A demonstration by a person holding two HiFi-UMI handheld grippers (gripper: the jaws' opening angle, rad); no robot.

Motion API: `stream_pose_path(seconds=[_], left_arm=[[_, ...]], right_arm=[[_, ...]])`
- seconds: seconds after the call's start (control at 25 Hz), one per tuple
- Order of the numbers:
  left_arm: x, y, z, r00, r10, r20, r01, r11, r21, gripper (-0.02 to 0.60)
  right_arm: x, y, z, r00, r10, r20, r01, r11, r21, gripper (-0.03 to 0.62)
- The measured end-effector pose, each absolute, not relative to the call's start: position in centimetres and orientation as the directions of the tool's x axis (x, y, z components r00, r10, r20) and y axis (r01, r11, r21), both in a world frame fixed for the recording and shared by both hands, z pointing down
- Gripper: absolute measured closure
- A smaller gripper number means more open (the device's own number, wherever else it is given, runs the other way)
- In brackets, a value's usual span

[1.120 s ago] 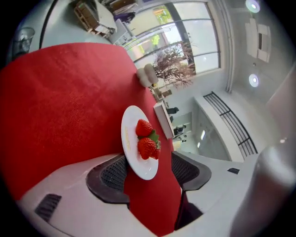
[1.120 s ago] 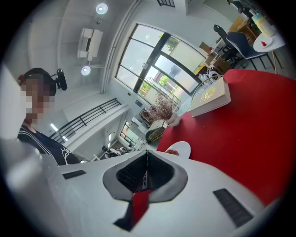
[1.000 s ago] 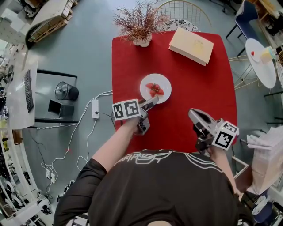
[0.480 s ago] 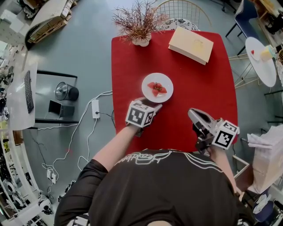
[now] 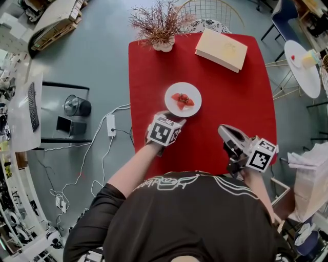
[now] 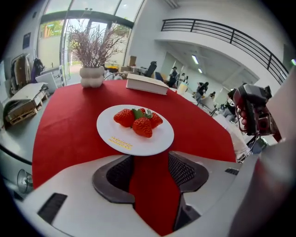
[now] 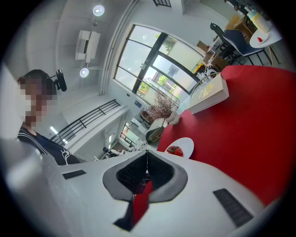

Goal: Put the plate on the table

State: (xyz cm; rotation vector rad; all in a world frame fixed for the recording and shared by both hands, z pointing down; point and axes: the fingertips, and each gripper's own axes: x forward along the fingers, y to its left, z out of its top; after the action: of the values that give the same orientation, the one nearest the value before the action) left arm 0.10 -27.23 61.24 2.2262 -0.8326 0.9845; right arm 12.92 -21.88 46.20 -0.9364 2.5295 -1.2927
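Observation:
A white plate (image 5: 183, 100) (image 6: 122, 139) carrying strawberries (image 6: 138, 122) rests flat on the red table (image 5: 241, 102), near its middle. My left gripper (image 5: 179, 122) (image 6: 151, 157) points down at the plate's near rim. Its jaws stand open and have just been closing. Only red cloth shows between the pads, and the rim lies just at the tips, with no pad pressing on it. My right gripper (image 5: 222, 130) (image 7: 147, 155) hangs over the table's near right part with its pads together and nothing in them. It also sees the plate (image 7: 181, 147) farther off.
A cream box-like book (image 5: 221, 49) lies at the table's far right. A white vase of dried branches (image 5: 160, 25) stands at the far left corner, with a wire chair (image 5: 212, 13) behind. A small round white table (image 5: 302, 71) is off to the right. Cables run over the floor (image 5: 110, 128) on the left.
The left gripper has rolled about its own axis, so its marker cube shows another face, and has edged toward the plate's rim. The plate and the right gripper have not moved.

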Motion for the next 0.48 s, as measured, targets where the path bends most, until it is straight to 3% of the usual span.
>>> stream_pose_path(seconds=[0.48], left_arm=[[-2.0, -25.6, 60.0, 0.540, -0.308, 0.783, -0.737, -0.624, 0.262, 0.345]], right_arm=[[11.4, -20.4, 45.5, -0.801, -0.585, 0.126, -0.453, 0.456, -0.766, 0.586]])
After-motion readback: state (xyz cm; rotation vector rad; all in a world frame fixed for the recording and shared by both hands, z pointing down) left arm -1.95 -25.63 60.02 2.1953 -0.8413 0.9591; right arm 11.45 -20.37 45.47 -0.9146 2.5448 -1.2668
